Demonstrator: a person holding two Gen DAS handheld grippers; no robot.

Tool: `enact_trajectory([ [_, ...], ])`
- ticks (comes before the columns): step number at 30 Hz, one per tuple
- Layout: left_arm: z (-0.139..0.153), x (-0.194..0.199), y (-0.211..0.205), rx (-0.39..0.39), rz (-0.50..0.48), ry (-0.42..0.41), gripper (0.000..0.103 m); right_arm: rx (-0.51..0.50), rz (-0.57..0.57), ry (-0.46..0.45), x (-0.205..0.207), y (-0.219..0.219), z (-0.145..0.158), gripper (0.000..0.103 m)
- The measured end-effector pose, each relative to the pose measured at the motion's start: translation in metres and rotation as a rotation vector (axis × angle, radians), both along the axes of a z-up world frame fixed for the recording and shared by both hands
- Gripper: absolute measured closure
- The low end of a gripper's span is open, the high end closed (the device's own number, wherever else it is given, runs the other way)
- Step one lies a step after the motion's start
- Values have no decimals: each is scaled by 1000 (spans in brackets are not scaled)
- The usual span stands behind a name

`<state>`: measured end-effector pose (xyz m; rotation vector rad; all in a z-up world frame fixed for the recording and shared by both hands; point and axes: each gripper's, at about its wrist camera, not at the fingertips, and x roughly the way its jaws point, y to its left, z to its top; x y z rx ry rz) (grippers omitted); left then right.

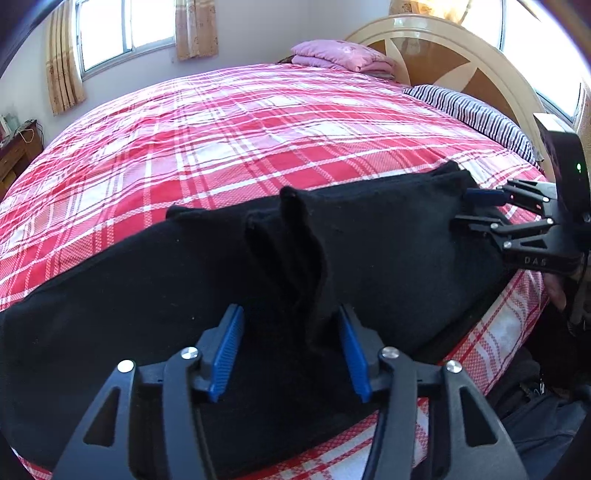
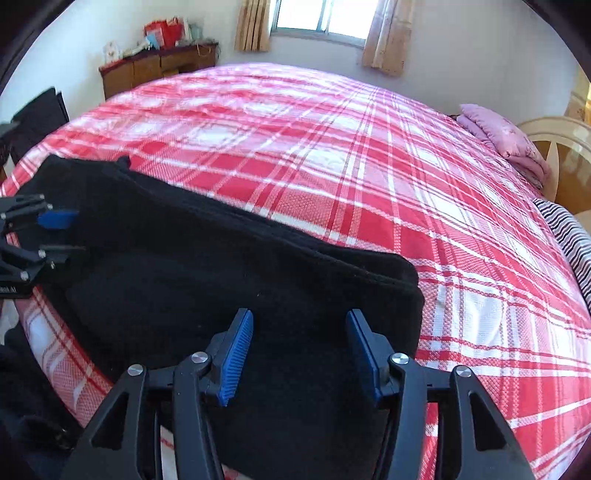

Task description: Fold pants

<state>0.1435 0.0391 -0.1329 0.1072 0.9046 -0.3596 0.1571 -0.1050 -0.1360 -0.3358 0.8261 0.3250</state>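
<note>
Left wrist view. Closest in: left gripper [image 1: 291, 350], blue pads [image 1: 226, 350] spread wide, released, hovering just over black pants [image 1: 147, 295] with nothing pinched. Pants stretched along the near edge of the bed, lying on a red-and-white plaid bedspread [image 1: 240, 129]; a raised ridge of black cloth [image 1: 306, 251] standing up between the pads and beyond them. At far right, right gripper [image 1: 480, 210] over the pants' end, fingers apart, released. Beyond: a striped pillow [image 1: 476, 110] against a cream-and-brown headboard [image 1: 443, 44]; folded pink bedding [image 1: 340, 55] at the bed's far side near the headboard. White walls, a bright window [image 1: 125, 29] with beige curtains [image 1: 62, 66], a wooden cabinet [image 1: 14, 155] at the left edge.

Right wrist view. Closest in: right gripper [image 2: 301, 354], blue pads [image 2: 236, 354] wide apart, released, over the pants [image 2: 221, 277], whose squared end stops just right of the pads. Black cloth running leftward along the bed's near edge on the plaid bedspread [image 2: 332, 147]. At left edge, left gripper [image 2: 61, 232] above the cloth, fingers apart, gripping nothing. Farther off: pink bedding [image 2: 506, 136] and a sliver of striped pillow [image 2: 569, 229] at right, beside the headboard [image 2: 561, 140]. Across the room, a wooden cabinet [image 2: 159, 66] with red and pale items piled on top, a window [image 2: 321, 18] flanked by beige curtains [image 2: 384, 40], white wall behind.
</note>
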Motion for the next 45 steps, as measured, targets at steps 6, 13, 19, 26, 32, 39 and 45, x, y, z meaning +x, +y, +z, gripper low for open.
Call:
enact_trajectory([
  [6, 0, -1, -1, 4, -3, -4, 45, -20, 1, -20, -5, 4, 0, 47],
  [13, -1, -1, 0, -1, -5, -3, 44, -40, -7, -52, -20, 2, 8, 47],
  [19, -1, -1, 0, 2, -8, -3, 43, -77, 22, -62, -34, 6, -6, 44],
  [26, 8, -4, 6, 9, -13, -1, 43, -53, 9, -73, -31, 2, -7, 40],
  [32, 29, -15, 65, 108, 89, -79, 35, -72, 8, -81, -34, 6, -6, 39],
  [39, 36, -27, 186, 237, 413, -148, 25, -83, 6, -85, -34, 8, -3, 39],
  [45, 21, -34, 256, 83, 577, -100, 23, -11, 17, -116, -40, 6, 10, 39],
])
